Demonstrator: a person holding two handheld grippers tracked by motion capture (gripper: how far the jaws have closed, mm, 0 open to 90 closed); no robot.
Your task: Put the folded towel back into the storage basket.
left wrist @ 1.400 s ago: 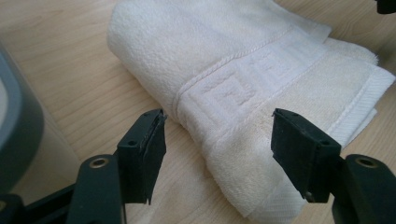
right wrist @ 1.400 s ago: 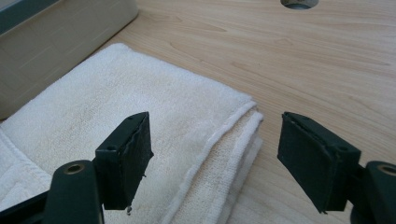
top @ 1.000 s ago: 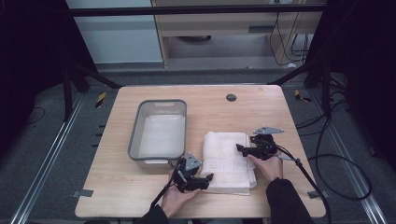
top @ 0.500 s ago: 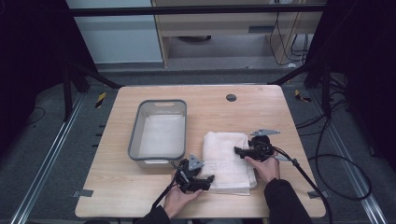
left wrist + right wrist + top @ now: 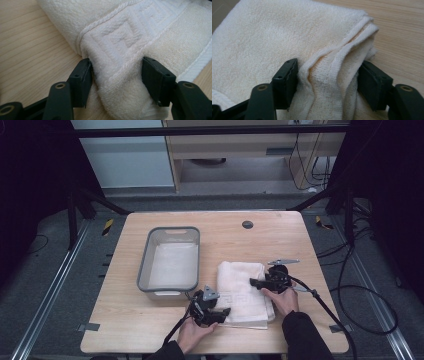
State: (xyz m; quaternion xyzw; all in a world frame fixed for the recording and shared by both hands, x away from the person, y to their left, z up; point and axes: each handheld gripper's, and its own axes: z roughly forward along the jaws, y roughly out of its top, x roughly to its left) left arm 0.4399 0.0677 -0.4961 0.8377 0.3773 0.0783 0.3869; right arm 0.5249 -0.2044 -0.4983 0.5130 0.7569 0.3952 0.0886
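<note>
A: From the high view, where do things stand?

B: The folded towel (image 5: 244, 292) lies flat on the table (image 5: 280, 240), just right of the grey tub (image 5: 170, 261). The left tongs (image 5: 220, 312) sit at the towel's near corner on the tub side, and the right tongs (image 5: 256, 282) at its far edge, away from the tub. Nothing is lifted yet; I'd say the grasp is only being made.

A: And the left gripper view?

B: Its tongs (image 5: 117, 75) have just been closing, with a bunched ridge of the towel (image 5: 130, 30) between the jaws. The jaw nearer the bare wood touches the cloth and the other is right at it, so I read it as clamped on the towel.

A: The right gripper view?

B: Much the same. Those tongs (image 5: 329, 75) have also been closing, and the towel's layered edge (image 5: 287, 32) is puckered up between both jaws.

A: What's left?

B: Probably everything after the grip: raising the towel and moving or refolding it. The tub holds no towel.
</note>
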